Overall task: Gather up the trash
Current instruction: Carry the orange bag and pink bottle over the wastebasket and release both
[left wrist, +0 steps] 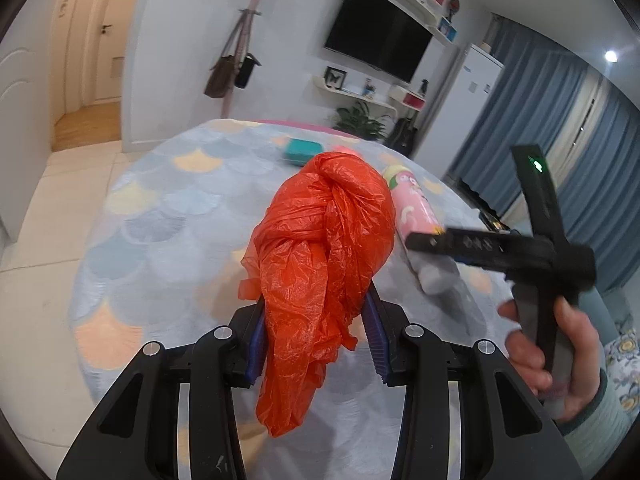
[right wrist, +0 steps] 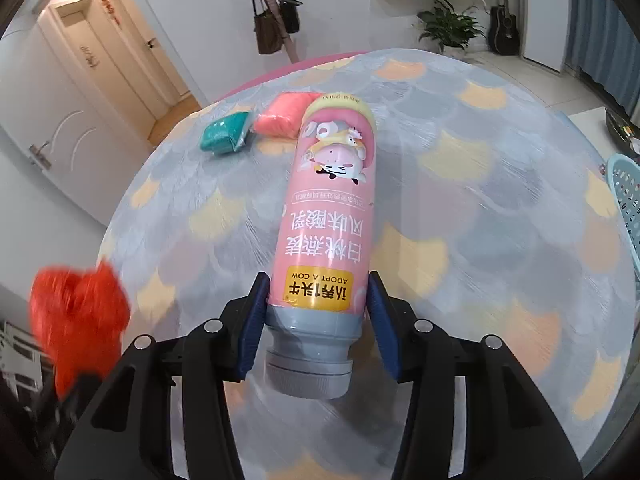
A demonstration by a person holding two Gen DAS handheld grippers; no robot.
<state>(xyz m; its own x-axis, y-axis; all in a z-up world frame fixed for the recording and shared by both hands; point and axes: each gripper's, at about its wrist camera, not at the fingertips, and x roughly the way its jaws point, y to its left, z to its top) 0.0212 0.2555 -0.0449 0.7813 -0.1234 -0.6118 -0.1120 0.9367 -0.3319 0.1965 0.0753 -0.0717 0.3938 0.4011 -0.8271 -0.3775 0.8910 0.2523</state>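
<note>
A knotted red plastic bag (left wrist: 320, 248) hangs upright between the blue pads of my left gripper (left wrist: 316, 300), which is shut on it above the table. The same bag (right wrist: 76, 312) shows blurred at the left of the right wrist view. A pink yoghurt-drink bottle (right wrist: 332, 200) with a grey cap end lies on the table, cap toward the camera. My right gripper (right wrist: 318, 280) has both pads against the bottle's lower label. In the left wrist view a hand holds that right gripper (left wrist: 420, 246) at the bottle (left wrist: 412, 204).
The round table (right wrist: 500, 200) has a grey, yellow and orange scale-pattern cover. A teal packet (right wrist: 224, 136) and a coral-pink packet (right wrist: 280, 114) lie at its far side. A pale blue slatted plastic thing (right wrist: 626, 196) stands off the right edge.
</note>
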